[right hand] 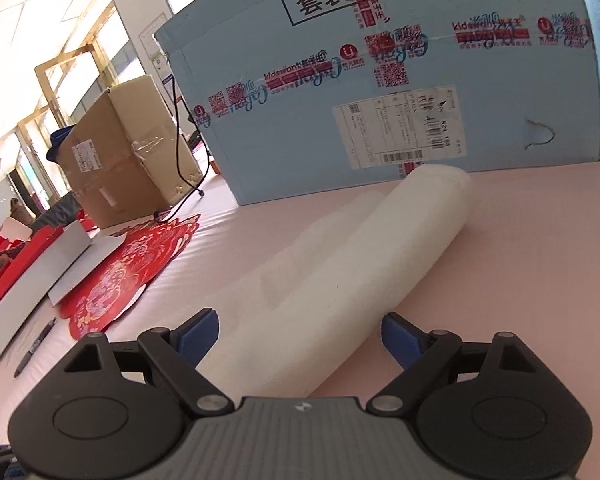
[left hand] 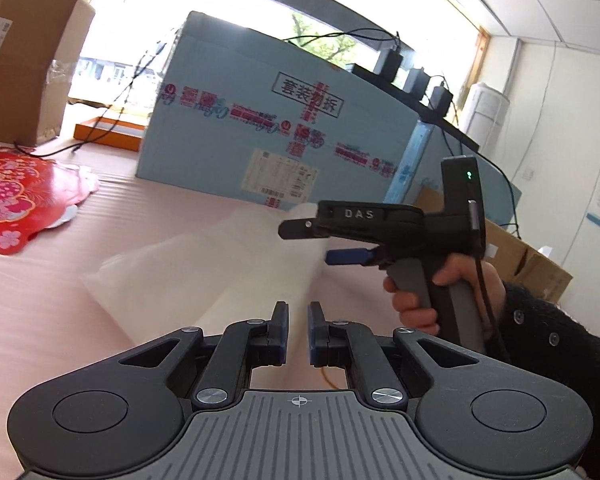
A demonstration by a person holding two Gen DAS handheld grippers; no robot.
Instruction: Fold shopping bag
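Although a fold seems already laid into it, the white shopping bag (right hand: 340, 264) is not yet a compact packet: it is seen as a long, soft band lying on the pink table (right hand: 520, 280), its far end rounded over just in front of the blue carton (right hand: 380, 80). Starting at the far left, a brown cardboard box (right hand: 128, 152) and red paper decorations (right hand: 124, 276) are seen well apart from the bag, and a pen (right hand: 34, 348) lies near the left edge. Further right, the left gripper (left hand: 298, 332) is held over the near end of the bag with its fingers clenched; whether a thin layer is pinched between them cannot be told. To its right, the right gripper (right hand: 300, 332) is held with its fingers released and spread wide, the bag's near end lying between them without being pressed. From the left wrist view, a hand (left hand: 452, 292) is seen on that gripper's grip. At least one further fold across the length is judged to remain.
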